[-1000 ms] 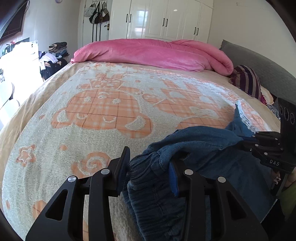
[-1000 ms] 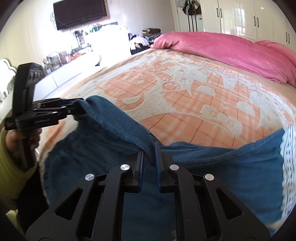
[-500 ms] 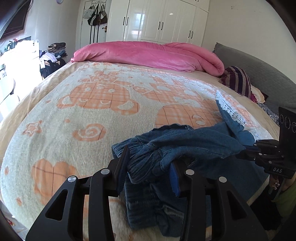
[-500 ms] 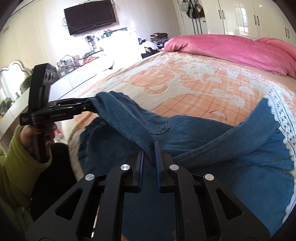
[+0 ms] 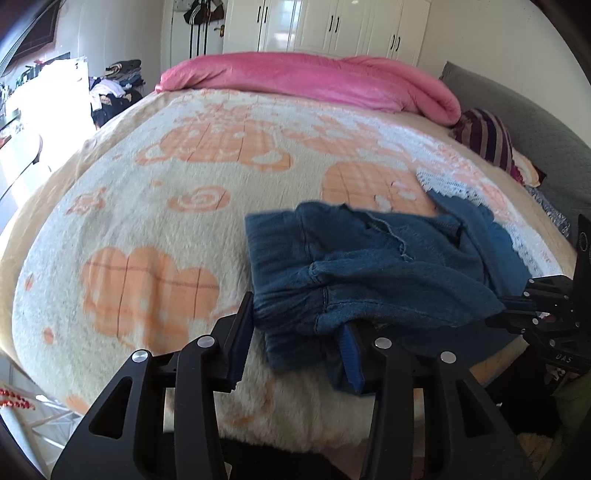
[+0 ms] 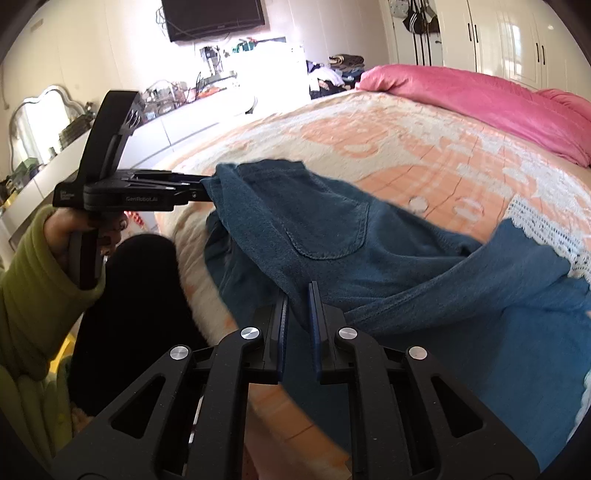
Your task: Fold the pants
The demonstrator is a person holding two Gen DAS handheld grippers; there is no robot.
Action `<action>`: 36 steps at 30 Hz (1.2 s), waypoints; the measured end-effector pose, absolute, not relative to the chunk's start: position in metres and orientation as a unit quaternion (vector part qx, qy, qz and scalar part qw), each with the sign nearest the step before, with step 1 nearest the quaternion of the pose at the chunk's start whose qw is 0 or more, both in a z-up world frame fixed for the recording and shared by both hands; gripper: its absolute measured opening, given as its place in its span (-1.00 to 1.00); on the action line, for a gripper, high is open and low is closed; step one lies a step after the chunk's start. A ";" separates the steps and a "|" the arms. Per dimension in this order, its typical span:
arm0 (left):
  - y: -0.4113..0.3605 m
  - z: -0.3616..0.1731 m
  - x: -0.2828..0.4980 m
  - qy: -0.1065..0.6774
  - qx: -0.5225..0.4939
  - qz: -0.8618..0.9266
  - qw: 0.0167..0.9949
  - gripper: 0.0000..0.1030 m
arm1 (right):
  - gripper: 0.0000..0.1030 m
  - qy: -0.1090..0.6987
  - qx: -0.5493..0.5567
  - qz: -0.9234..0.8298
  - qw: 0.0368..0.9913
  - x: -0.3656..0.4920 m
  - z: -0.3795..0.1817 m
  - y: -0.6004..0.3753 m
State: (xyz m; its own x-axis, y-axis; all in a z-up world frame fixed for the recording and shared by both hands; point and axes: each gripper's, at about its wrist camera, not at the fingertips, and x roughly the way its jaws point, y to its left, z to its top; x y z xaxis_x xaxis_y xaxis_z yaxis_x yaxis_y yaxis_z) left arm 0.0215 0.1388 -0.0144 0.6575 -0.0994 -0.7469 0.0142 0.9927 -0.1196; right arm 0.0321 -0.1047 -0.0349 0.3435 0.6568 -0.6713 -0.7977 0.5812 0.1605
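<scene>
Bed blanket [image 5: 155, 229]; pants [image 5: 369, 266] edge hidden.

Left gripper [image 5: 299, 332] jaws apart around cloth, seemingly gripping; right gripper [image 6: 298, 314] pinched nearly closed.

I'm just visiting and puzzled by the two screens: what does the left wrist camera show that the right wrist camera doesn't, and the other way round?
Only the left wrist view shows the purple striped pillow and grey headboard. Only the right wrist view shows the black wall television, the silver-framed mirror and the jeans' back pocket. Both show the blue denim pants, each claw, left and right, pinching them, and the pink duvet.
</scene>
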 end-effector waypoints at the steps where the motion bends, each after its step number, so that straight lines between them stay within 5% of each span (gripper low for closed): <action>1: 0.139 -0.017 0.022 0.419 -0.050 -0.029 0.906 -0.19 | -0.89 0.362 -0.104 0.444 0.813 0.029 -0.039 -0.103; 27: 0.097 0.014 0.020 0.379 -0.012 -0.037 0.924 -0.19 | -0.88 0.384 -0.103 0.467 0.790 0.000 -0.047 -0.100; 31: 0.097 -0.014 0.024 0.413 -0.011 -0.029 0.910 -0.19 | -0.57 0.361 -0.060 0.431 0.825 0.014 -0.027 -0.116; 36: 0.100 -0.019 0.017 0.412 -0.017 -0.026 0.911 -0.19 | -0.51 0.376 -0.058 0.404 0.832 0.031 -0.033 -0.108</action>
State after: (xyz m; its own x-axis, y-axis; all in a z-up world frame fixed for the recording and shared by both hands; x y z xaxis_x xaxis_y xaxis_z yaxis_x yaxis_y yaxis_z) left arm 0.0169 0.1002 -0.0194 0.6586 -0.0623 -0.7499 0.0339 0.9980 -0.0531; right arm 0.0308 -0.1080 -0.0330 0.3917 0.6279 -0.6725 -0.7156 0.6673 0.2063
